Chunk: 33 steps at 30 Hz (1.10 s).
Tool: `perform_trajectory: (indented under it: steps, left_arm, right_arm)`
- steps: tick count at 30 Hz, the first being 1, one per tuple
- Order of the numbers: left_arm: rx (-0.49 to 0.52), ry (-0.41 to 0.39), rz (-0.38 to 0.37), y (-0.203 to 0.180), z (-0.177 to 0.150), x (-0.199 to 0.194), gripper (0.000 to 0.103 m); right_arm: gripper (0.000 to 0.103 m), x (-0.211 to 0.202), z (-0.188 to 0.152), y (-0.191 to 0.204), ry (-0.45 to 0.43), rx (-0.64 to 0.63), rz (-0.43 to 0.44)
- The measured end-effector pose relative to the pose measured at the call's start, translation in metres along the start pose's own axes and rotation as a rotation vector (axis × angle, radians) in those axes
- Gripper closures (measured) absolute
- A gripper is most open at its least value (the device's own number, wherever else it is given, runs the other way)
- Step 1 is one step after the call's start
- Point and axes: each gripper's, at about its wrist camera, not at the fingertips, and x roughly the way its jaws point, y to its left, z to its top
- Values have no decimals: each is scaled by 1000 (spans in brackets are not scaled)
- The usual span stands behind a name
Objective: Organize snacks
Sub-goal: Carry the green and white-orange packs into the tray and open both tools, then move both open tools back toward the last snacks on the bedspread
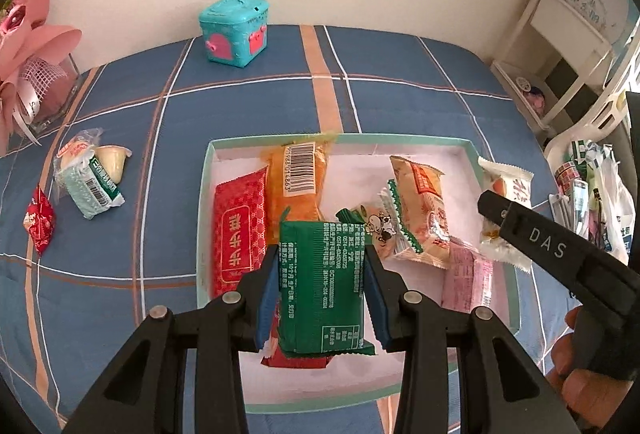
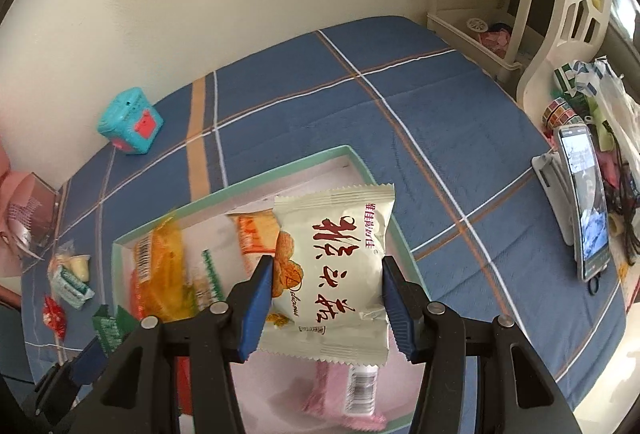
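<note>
A mint-rimmed shallow box (image 1: 208, 193) lies on the blue plaid cloth and holds several snack packets. My left gripper (image 1: 322, 278) is shut on a green packet (image 1: 322, 274) and holds it over the box's near part, above a red packet (image 1: 238, 230) and an orange one (image 1: 296, 177). My right gripper (image 2: 328, 294) is shut on a white packet with red writing (image 2: 336, 258), held above the box (image 2: 360, 161) at its right side. The right gripper also shows in the left wrist view (image 1: 496, 209).
A green-white packet with a jelly cup (image 1: 94, 173) and a small red packet (image 1: 39, 220) lie on the cloth left of the box. A teal toy box (image 1: 234, 29) stands at the back. A phone on a stand (image 2: 584, 201) and clutter are at the right.
</note>
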Motion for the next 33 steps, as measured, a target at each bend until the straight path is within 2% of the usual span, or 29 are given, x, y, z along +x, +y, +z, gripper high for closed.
perform_trajectory:
  steps: [9,16,19,26,33]
  left_arm:
    - [-3,23,31,0,-3,22,62]
    - [-5,33,31,-1,-3,26,61]
    - [-4,36,25,-2,-2,23,52]
    - [-25,13,24,8,2,7,50]
    - [-79,29,65,35,-1,3,49]
  right_arm:
    - [48,28,-2,0,13,-19,15]
    - [47,35,-3,0,27,-23,8]
    - [45,31,-2,-1,29,-15,0]
    - [44,16,-5,13,51,-23,-6]
    - [44,3,-22,45,75,-96,14]
